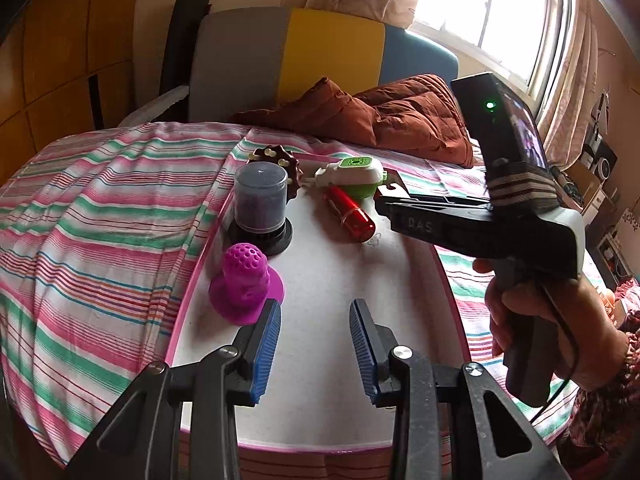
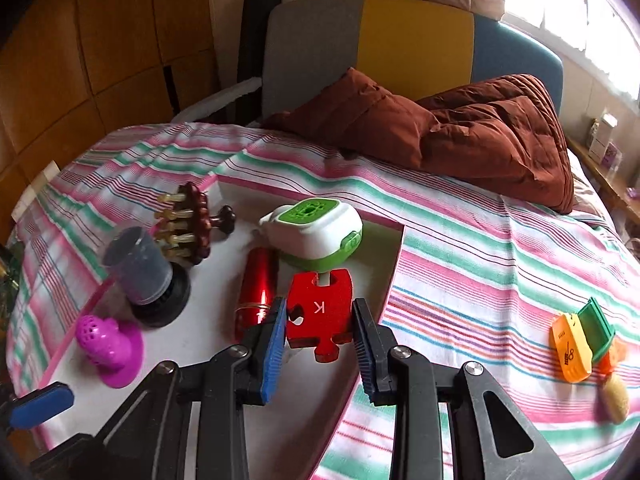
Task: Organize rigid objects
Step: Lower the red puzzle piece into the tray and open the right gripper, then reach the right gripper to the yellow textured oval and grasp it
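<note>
My right gripper (image 2: 320, 309) is shut on a flat red puzzle piece (image 2: 310, 326) marked K, held just above the white pink-rimmed tray (image 2: 208, 364). On the tray stand a magenta silicone piece (image 2: 108, 340), a dark cylinder on a black base (image 2: 144, 276), a brown pegged massager (image 2: 188, 228), a red tube (image 2: 258, 288) and a green-and-white device (image 2: 316, 236). My left gripper (image 1: 315, 312) hangs open over the tray's near end (image 1: 320, 280), beside the magenta piece (image 1: 244, 280), with nothing between its pads. A hand holds the right gripper (image 1: 400, 208) at the tray's far right.
The tray lies on a striped bedspread (image 2: 480, 240). An orange case (image 2: 570, 346), a green box (image 2: 598, 326) and a yellowish lump (image 2: 616, 396) lie on the cloth to the right. A brown quilt (image 2: 480, 132) and a padded headboard (image 2: 400, 40) are behind.
</note>
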### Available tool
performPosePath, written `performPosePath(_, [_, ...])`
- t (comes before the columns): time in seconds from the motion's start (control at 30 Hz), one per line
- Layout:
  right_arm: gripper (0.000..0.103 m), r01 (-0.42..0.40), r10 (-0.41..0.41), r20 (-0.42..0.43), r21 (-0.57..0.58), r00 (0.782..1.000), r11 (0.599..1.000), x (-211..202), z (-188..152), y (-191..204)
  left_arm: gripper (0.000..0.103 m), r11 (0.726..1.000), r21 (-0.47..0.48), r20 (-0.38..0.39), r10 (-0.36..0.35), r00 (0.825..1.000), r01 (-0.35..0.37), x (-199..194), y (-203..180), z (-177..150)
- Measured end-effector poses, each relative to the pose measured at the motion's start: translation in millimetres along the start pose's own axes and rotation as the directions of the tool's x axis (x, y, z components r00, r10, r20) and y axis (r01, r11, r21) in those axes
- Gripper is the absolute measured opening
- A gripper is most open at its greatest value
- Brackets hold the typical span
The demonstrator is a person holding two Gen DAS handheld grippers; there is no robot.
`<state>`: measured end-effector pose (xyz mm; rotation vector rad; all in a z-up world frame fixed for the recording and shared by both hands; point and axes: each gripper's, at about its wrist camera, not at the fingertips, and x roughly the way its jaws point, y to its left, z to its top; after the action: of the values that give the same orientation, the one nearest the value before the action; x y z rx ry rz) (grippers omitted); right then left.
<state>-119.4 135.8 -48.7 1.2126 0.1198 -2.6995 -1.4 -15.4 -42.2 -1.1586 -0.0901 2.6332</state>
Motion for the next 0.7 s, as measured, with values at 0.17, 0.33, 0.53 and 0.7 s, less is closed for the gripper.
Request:
performPosePath(0.17, [0.033,-0.025,0.025,-0.007,0.038,1.0,0.999,2,1,-7,0.036,1.0,0.007,-0.008,-0.004,1.0,0.004,2,-2,-2])
performPosePath(0.33, [0.035,-0.058,0.057,0.02,0.074,0.998,0.996,-14,-8,-11,0.036,1.0,0.014,-0.011,-0.007,1.0,0.008,3,-5,-3])
performPosePath(0.53, [0.036,-0.094,0.089,0.042,0.116,0.995,0.989,-32,-24,-14,0.036,1.0,0.01,-0.02,-0.02,1.0,0.02,5,-7,-5])
performPosePath(0.7, [0.036,-0.097,0.09,0.058,0.133,0.994,0.986,-43,-33,-15,0.036,0.999,-0.001,-0.024,-0.034,0.999,0.034,5,-8,-6])
